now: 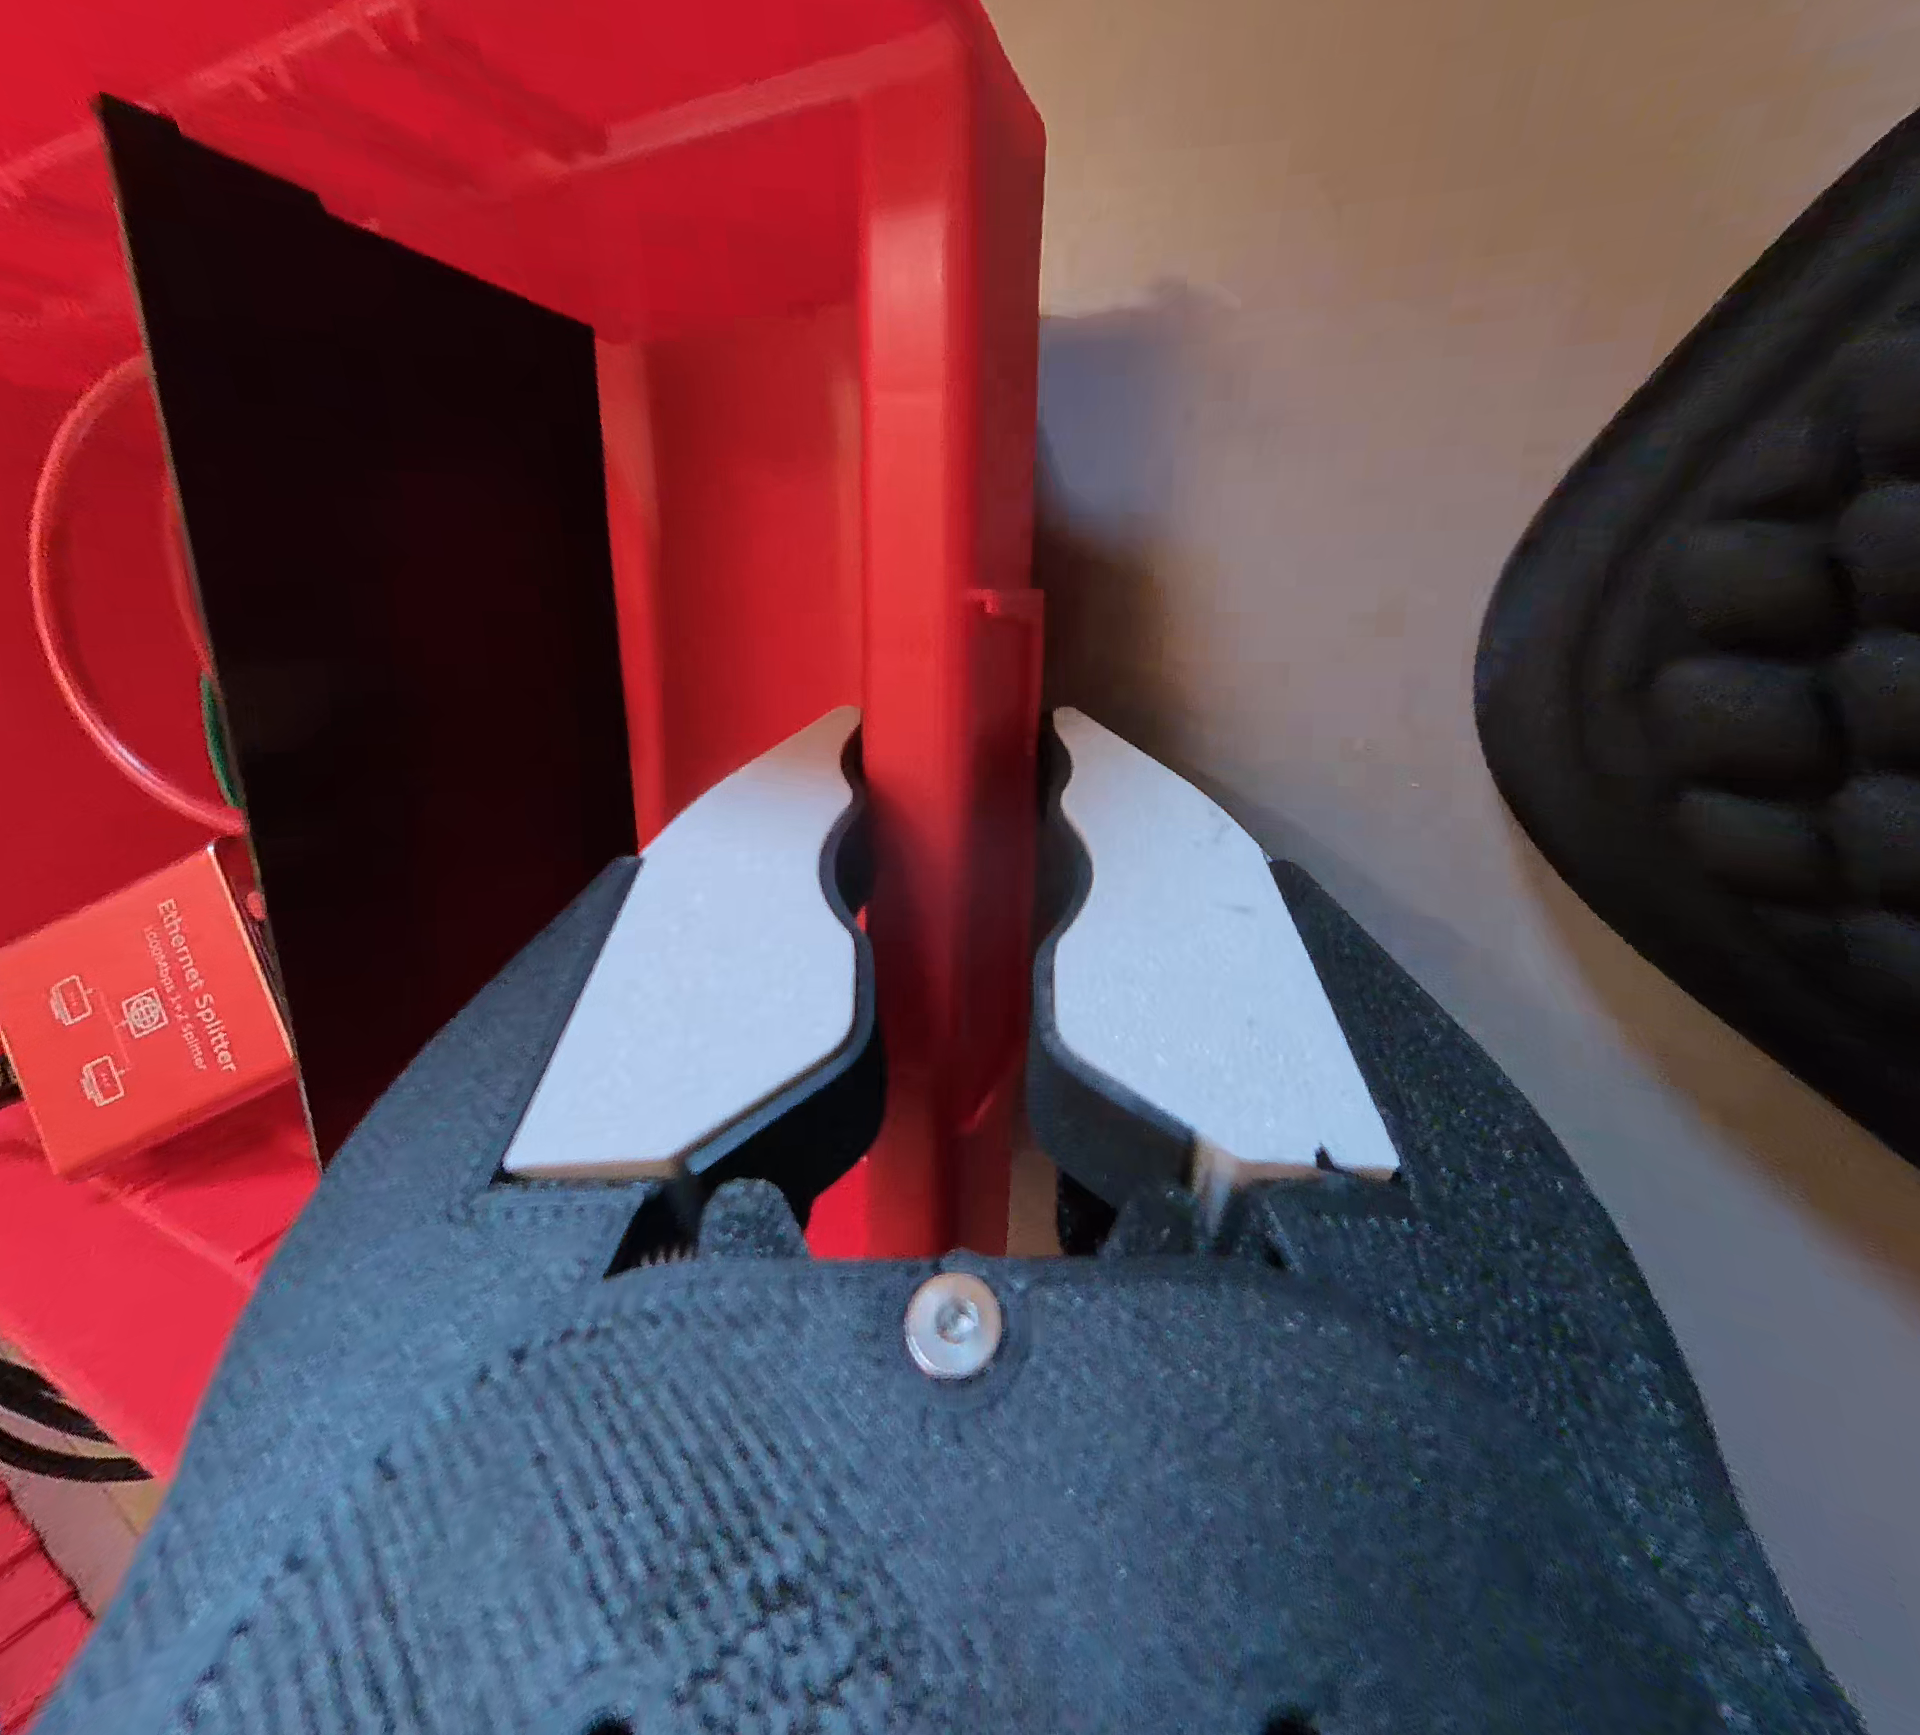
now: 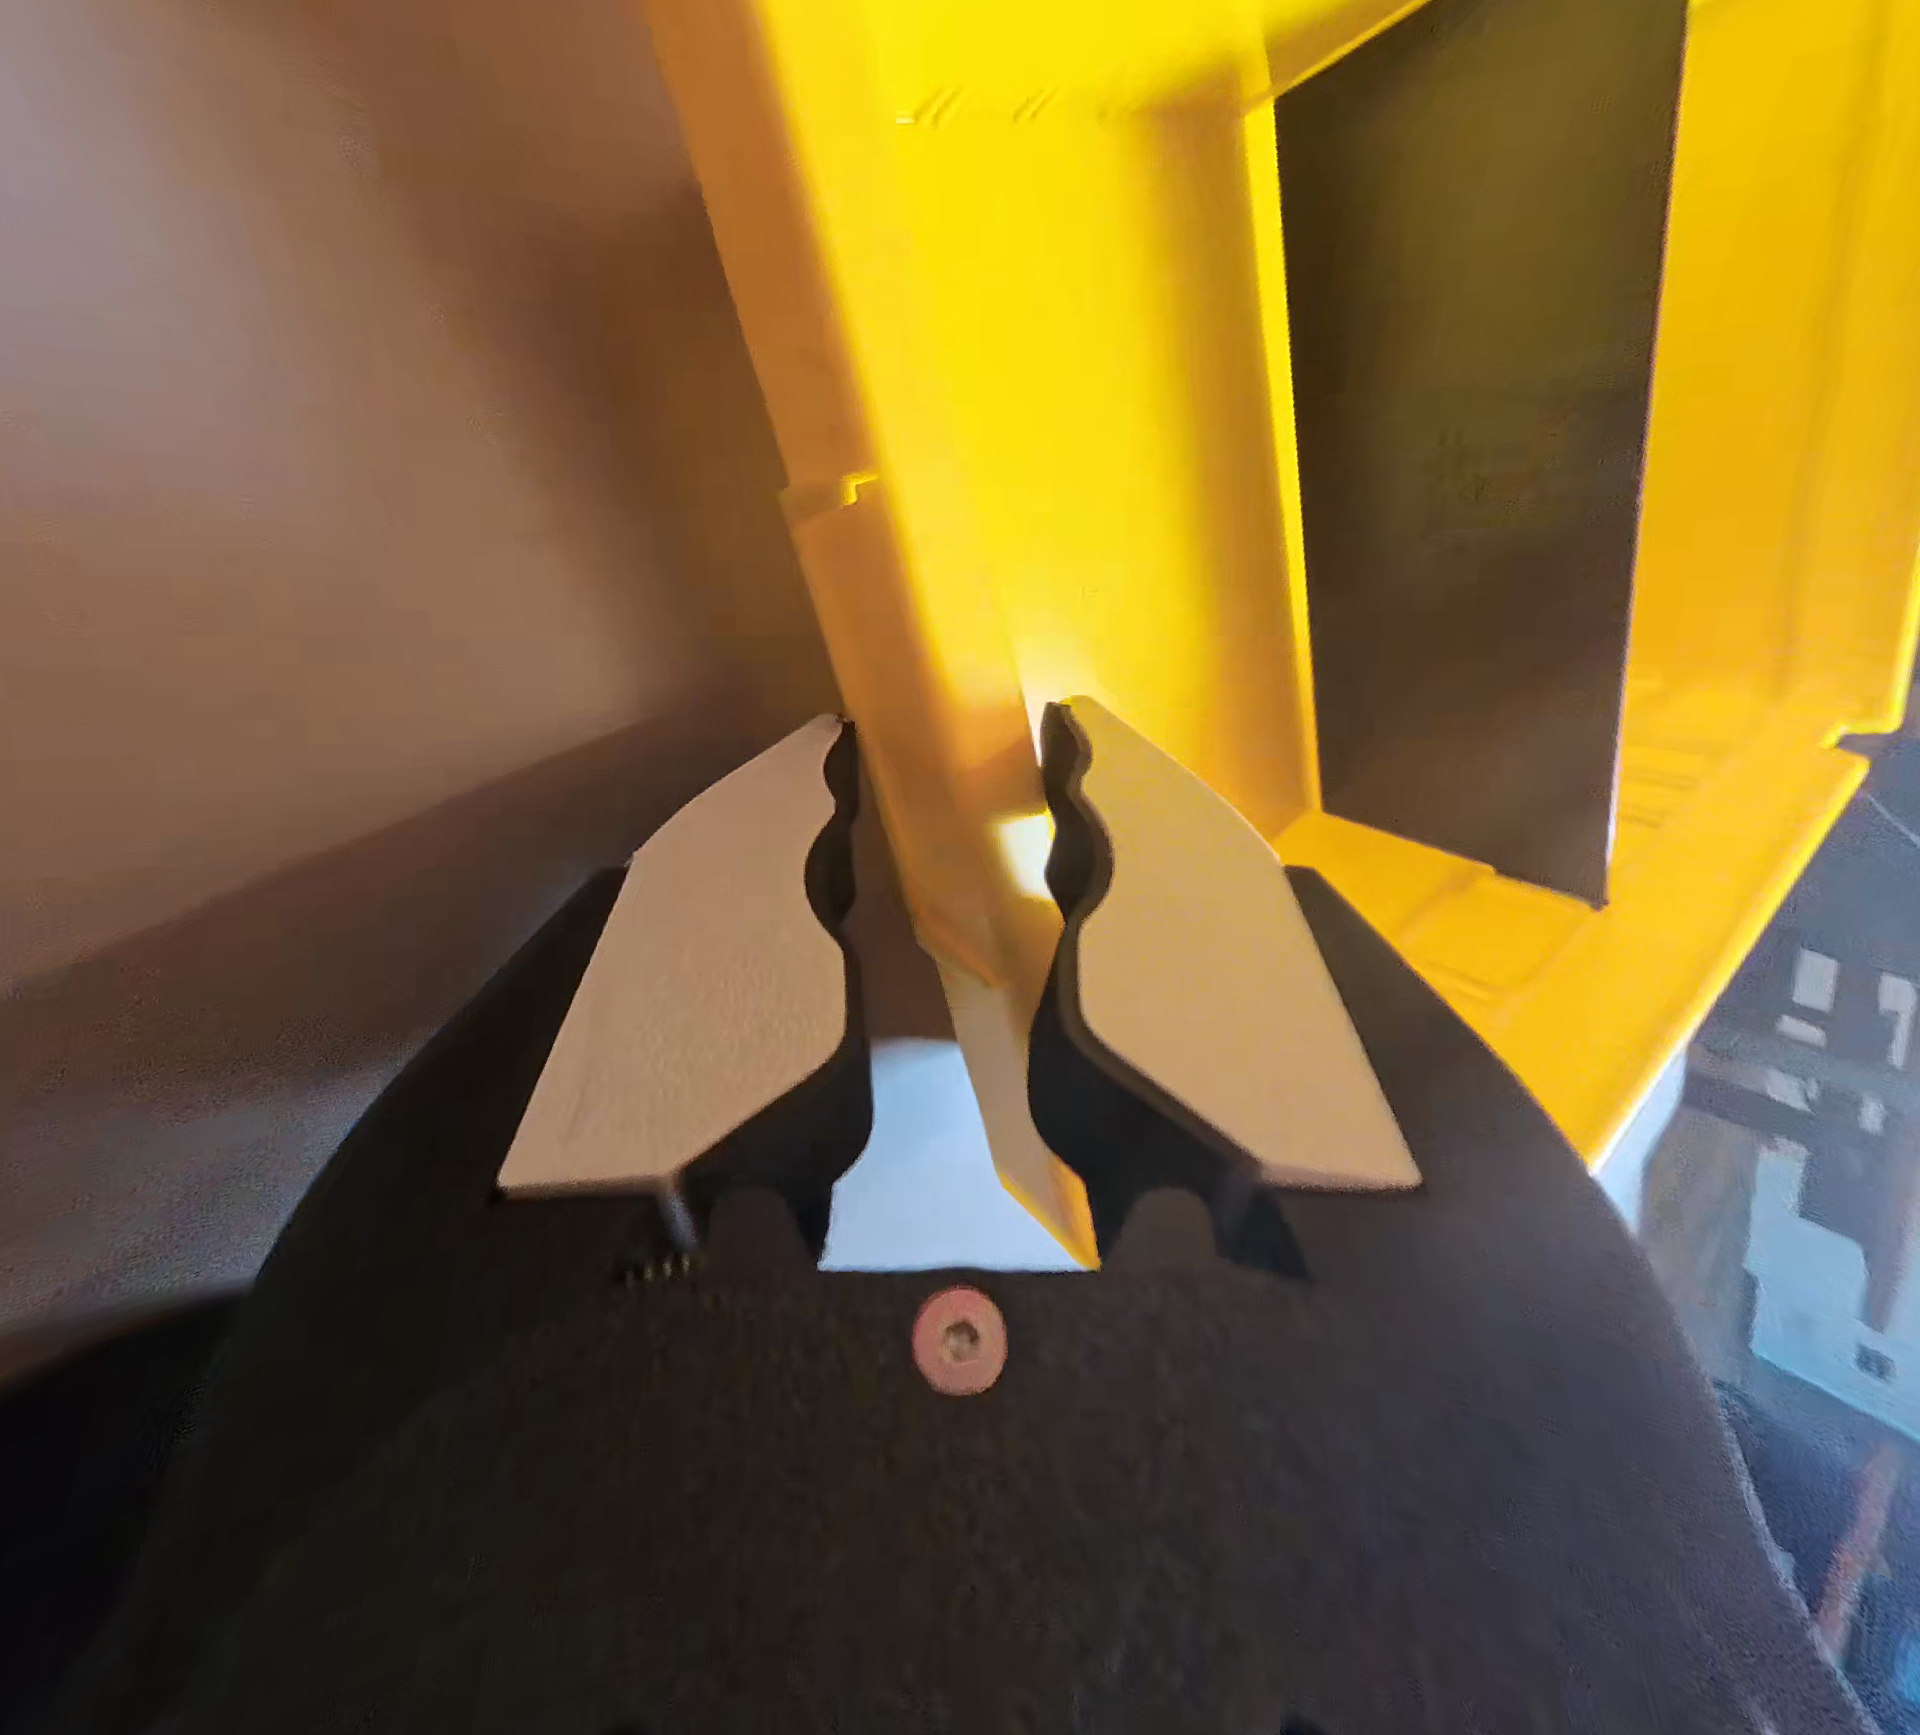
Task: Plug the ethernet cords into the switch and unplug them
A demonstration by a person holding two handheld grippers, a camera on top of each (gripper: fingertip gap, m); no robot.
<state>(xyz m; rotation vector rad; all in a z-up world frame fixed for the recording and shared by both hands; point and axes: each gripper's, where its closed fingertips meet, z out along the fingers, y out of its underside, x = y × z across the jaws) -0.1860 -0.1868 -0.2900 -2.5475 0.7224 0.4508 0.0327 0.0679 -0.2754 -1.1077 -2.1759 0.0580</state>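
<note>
- We find the left gripper [image 1: 951, 729] clamped on the right side wall of a red storage bin [image 1: 904, 438], one finger inside the bin and one outside against the wall's outer face.
- We find the right gripper [image 2: 945, 729] straddling the left side wall of a yellow storage bin [image 2: 1039, 386]. Its jaws stand narrowly apart, the right finger touching the wall; we cannot tell whether the left finger bears on it.
- We judge both holds serve to carry or reposition the bins, not yet to handle any plug.
- The task's device, a small orange ethernet splitter [image 1: 145, 1020], lies on the red bin's floor at the near left, beside a black divider panel [image 1: 374, 605] standing across the bin.
- A thin red cord [image 1: 62, 563] loops behind that panel. Dark cables [image 1: 42, 1436] show at the far lower-left edge; whether any is plugged in we cannot tell.
- The yellow bin holds its own dark divider [image 2: 1475, 438]; no contents are visible.
- Both grippers point forward along the bin walls. The yellow wall runs askew between the right fingers, while the red wall sits square between the left ones.
- A black padded cushion [image 1: 1745, 646] lies right of the red bin, apart from it.
</note>
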